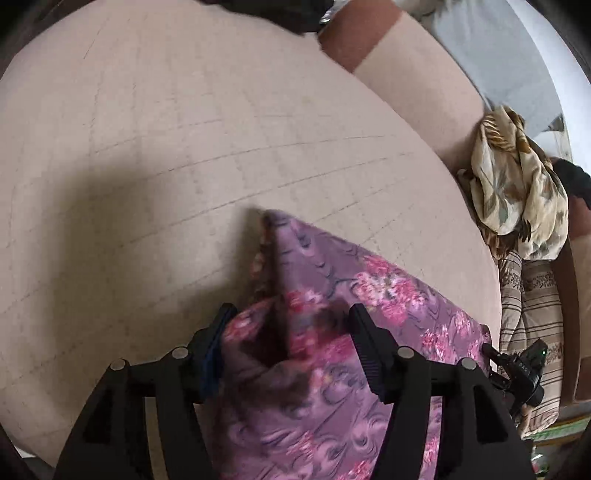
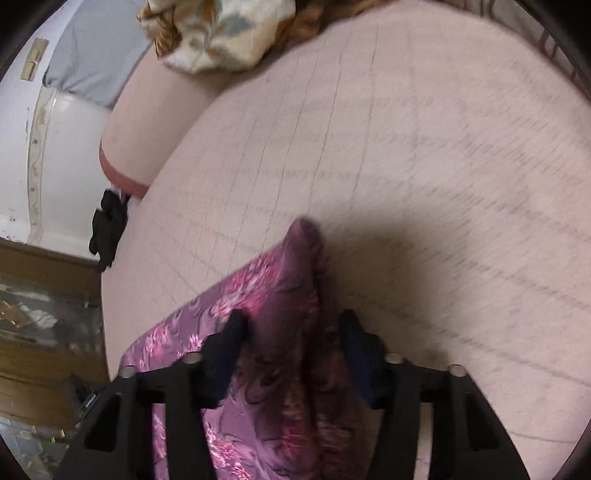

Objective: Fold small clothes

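Observation:
A purple garment with pink flowers (image 1: 332,295) lies on a pale pink checked cushion (image 1: 184,147), bunched into a raised ridge that ends in a point. My left gripper (image 1: 290,325) straddles this ridge near one end. Its jaws stand apart and the cloth sits loosely between them. In the right wrist view the same garment (image 2: 240,295) rises in a fold between the fingers of my right gripper (image 2: 291,328). These jaws are also spread, with the fold between them and not pinched. The part of the garment under both grippers is hidden.
A cream leaf-print garment (image 1: 517,192) is heaped at the cushion's edge, also seen in the right wrist view (image 2: 221,33). Striped brown fabric (image 1: 532,302) lies below the heap. A black item (image 2: 107,229) hangs at the cushion's left edge, and beyond it is a wooden floor (image 2: 44,369).

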`<state>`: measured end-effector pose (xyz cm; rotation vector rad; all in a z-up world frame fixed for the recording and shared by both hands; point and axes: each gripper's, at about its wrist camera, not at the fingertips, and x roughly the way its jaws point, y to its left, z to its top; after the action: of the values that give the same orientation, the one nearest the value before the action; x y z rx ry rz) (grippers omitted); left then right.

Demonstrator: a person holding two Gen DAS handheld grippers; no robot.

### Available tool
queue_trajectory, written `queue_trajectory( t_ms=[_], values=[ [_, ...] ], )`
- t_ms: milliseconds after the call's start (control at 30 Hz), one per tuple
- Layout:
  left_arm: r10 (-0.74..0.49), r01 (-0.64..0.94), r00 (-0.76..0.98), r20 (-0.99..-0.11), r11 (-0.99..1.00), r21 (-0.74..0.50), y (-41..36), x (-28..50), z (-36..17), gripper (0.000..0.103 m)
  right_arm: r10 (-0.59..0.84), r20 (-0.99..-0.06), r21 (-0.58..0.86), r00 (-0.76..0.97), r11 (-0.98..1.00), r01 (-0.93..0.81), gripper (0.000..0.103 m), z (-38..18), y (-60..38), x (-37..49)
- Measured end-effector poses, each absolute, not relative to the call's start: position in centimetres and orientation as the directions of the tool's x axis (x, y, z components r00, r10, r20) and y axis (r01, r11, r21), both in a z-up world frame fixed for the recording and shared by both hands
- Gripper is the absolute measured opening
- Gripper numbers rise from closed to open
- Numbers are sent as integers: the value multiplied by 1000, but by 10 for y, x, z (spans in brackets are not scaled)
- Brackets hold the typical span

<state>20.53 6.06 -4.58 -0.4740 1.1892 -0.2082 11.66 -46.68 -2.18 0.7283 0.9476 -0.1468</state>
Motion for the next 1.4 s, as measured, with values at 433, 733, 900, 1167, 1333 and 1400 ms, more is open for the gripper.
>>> queue_trajectory(
  t_ms=[433,733,900,1167,1333,1400],
  values=[
    [-459,87,562,-688,860,-503,64,233,54,8,9,-703,337,711,885,322,11,65,-445,132],
    [-191,-49,471,-861,969,-242,63,301,-15,30,-48,-789,267,612,871,413,34,11,-466,206],
    [-273,-115,471,-839,924,-366,89,274,-1,64,-53,-708,313,704,871,380,65,36,-446,164],
    [-251,-160,377,-892,930,-330,80,179,-38,79,116,-607,406,786,896,181,74,35,-345,87],
    [-264,-117,406,-875,934,-336,67,170,-43,30,199,-662,351,722,934,64,74,41,-264,95],
    [-282,-146,407,-869,919,-367,74,169,-47,20,267,-661,368,701,930,-7,74,52,-237,106]
  ],
)
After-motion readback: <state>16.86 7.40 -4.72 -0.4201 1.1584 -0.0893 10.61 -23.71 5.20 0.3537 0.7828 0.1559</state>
